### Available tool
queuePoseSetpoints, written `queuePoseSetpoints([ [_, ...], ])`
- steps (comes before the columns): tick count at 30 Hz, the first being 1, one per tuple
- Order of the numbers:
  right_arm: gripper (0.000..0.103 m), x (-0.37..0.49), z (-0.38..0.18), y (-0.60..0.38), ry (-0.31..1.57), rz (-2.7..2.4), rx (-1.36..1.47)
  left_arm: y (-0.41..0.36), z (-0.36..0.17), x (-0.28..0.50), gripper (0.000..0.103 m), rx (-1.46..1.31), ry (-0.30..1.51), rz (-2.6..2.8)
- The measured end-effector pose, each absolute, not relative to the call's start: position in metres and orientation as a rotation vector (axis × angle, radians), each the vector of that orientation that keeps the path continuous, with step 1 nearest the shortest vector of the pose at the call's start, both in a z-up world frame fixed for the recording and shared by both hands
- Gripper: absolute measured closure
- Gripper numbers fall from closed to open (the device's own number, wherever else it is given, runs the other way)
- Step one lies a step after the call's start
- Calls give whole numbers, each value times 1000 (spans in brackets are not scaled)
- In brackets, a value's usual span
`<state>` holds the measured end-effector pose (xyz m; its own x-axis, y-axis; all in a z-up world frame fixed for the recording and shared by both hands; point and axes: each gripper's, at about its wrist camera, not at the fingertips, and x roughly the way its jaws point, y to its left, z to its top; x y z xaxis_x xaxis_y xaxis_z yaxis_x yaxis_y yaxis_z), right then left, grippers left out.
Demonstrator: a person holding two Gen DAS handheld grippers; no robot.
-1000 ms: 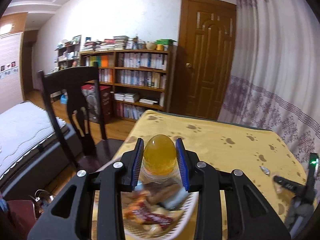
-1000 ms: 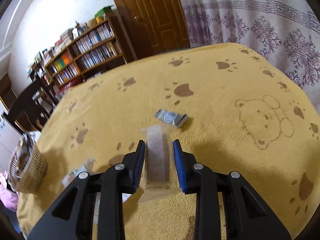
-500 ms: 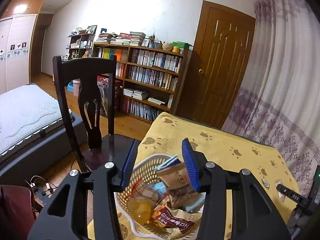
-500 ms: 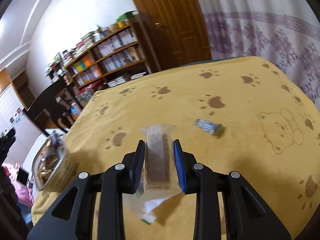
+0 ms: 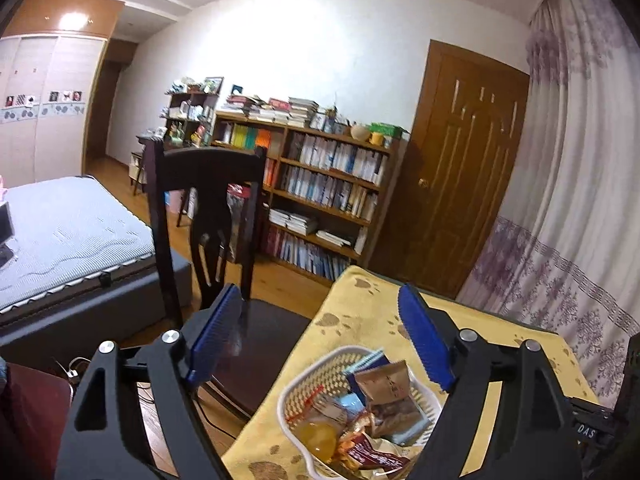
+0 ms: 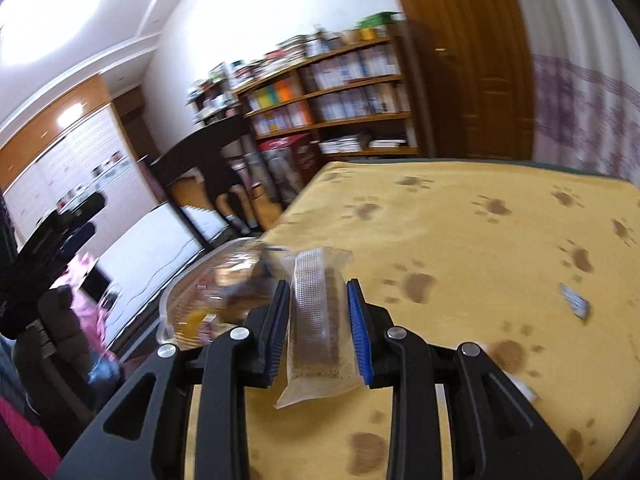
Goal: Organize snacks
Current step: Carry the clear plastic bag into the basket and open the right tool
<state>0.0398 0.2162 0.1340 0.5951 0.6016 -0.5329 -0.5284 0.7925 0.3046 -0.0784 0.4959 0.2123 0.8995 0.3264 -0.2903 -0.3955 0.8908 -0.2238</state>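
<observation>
Between the right gripper's (image 6: 318,330) pads, a clear wafer packet (image 6: 318,320) is being pinched along its long sides; light, crinkly and probably crushable, so gentle pressure is being advised. At ten o'clock, blurred, the basket (image 6: 172,300) is being approached. Left gripper (image 5: 320,340) is being held spread, empty.

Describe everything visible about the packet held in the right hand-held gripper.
The clear packet is a long, transparent plastic wrapper around a brown bar with a fine grid texture. It is pinched lengthwise between the blue pads of the right hand-held gripper, its crimped near end sticking out below them. It is held above the yellow tablecloth, pointing toward the snack basket.
</observation>
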Motion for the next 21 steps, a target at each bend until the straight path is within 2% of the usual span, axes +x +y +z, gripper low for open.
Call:
queuePoseSetpoints([
  [11,73,34,149,336,690,834,12,511,219,-94,18,-329,205,390],
  [21,70,59,138,365,739,853,55,518,215,-90,12,-341,216,394],
])
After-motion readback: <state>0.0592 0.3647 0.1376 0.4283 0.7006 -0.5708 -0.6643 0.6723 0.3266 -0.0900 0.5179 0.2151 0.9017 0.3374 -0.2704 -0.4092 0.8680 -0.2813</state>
